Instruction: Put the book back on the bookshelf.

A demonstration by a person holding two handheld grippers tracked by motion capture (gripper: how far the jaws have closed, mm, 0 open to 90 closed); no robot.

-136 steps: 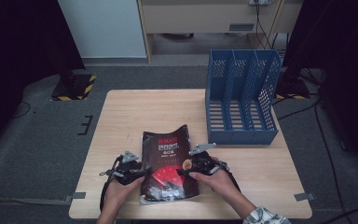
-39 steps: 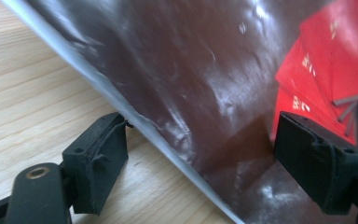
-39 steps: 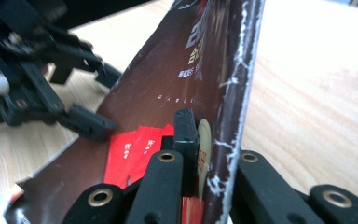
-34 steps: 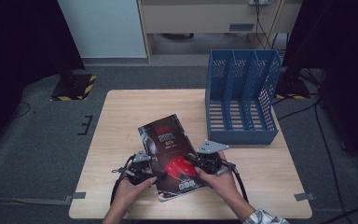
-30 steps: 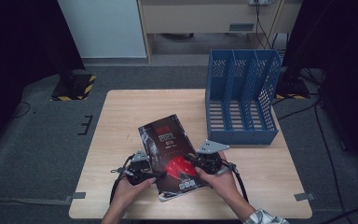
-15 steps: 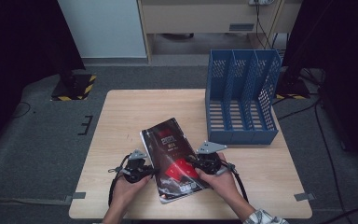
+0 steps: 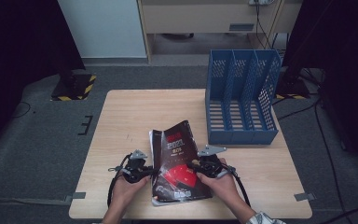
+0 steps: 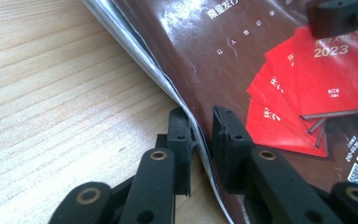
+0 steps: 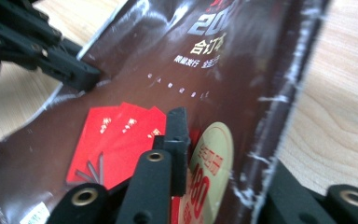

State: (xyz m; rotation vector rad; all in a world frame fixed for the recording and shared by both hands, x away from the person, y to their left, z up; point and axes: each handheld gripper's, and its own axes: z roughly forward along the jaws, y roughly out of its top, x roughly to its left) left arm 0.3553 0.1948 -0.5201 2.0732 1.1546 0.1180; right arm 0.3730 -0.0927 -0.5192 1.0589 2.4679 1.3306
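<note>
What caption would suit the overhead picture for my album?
Two hand-held grippers, left gripper and right gripper, grasp a dark magazine on a wooden table beside a blue file rack.

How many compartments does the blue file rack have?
3, side by side in the blue file rack at the table's far right: left, middle, right. All stand empty, as far as the high view shows.

The magazine's [image 8: 279, 84] far end runs past the top edge in the left gripper view. In the right gripper view, its cover hides one jaw of the right gripper [image 9: 223, 154], its title is blurred, and its near corner is cut off.
</note>
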